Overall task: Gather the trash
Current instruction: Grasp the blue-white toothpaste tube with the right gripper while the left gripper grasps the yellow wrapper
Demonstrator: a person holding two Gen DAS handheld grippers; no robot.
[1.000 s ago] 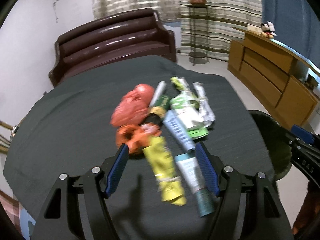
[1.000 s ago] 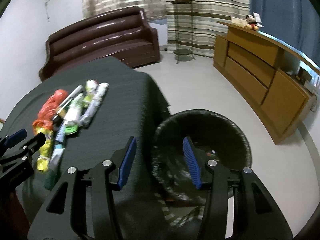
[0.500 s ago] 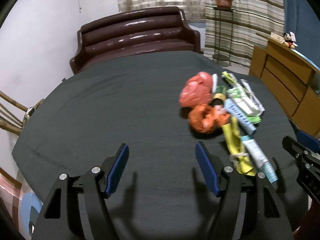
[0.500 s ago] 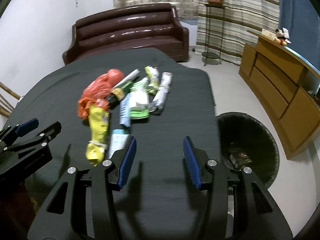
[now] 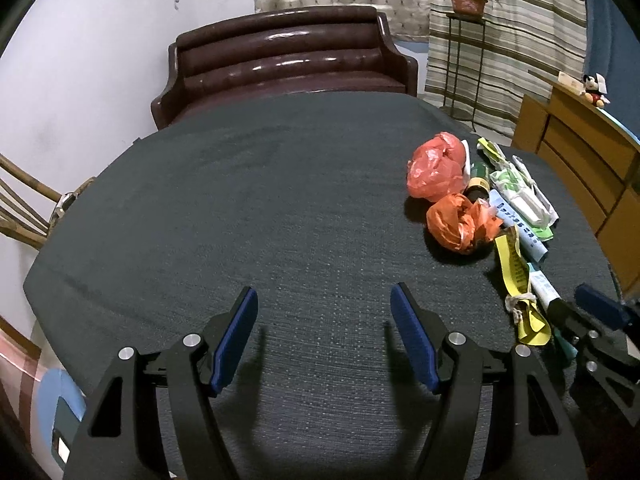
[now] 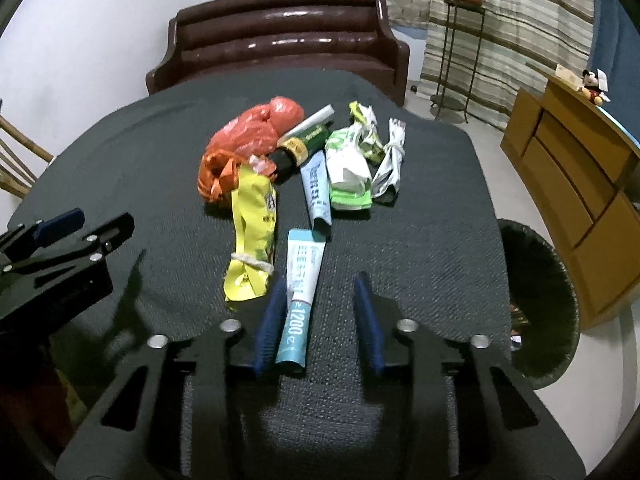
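Left tongs [image 5: 324, 340]: spread wide, holding nothing, low over bare desk [image 5: 240, 200].
Right tongs [image 6: 318, 320]: spread wide around the teal tube [image 6: 301, 300], left pad touching it.
Trash pile [image 6: 304, 160]: on the desk, beyond the tube.
Yellow wrapper [image 6: 252, 232]: just left of the tube.
Bin [image 6: 540, 300]: on the floor, right of the desk.
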